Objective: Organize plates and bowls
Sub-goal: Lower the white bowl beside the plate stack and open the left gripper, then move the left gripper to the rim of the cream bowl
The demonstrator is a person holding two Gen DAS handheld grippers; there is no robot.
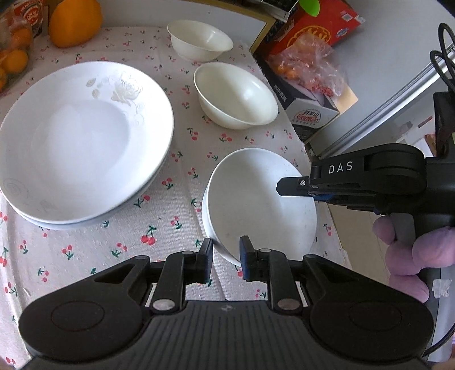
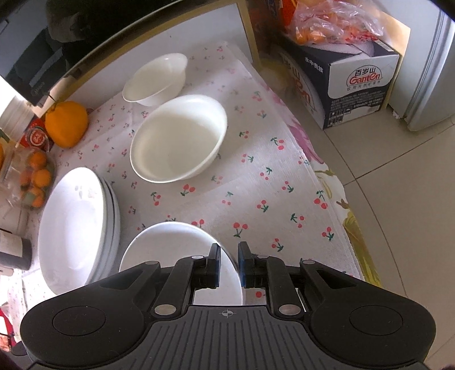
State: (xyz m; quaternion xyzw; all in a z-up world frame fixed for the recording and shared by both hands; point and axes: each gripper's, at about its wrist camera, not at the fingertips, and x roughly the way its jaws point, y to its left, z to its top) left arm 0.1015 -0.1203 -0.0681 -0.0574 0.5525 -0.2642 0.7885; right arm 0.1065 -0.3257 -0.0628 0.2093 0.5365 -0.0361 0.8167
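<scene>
A stack of white plates (image 1: 82, 142) lies on the cherry-print cloth (image 1: 170, 216), also at the left of the right wrist view (image 2: 76, 227). A white bowl stack (image 1: 261, 205) sits by the table's right edge. My left gripper (image 1: 226, 256) straddles its near rim, jaws narrow around it. My right gripper (image 1: 284, 186) comes in from the right over the far rim; in its own view (image 2: 229, 264) its jaws straddle the rim of the same bowl (image 2: 176, 250). A mid-sized cream bowl (image 1: 236, 95) (image 2: 179, 139) and a small cream bowl (image 1: 199, 39) (image 2: 156, 78) stand farther back.
An orange pumpkin-like fruit (image 1: 75, 22) and bagged oranges (image 2: 34, 182) sit at the table's back left. A Ganten box (image 2: 349, 82) with a plastic bag of snacks (image 1: 307, 65) stands on the floor beside the table. The table edge (image 2: 349, 216) drops to tiled floor.
</scene>
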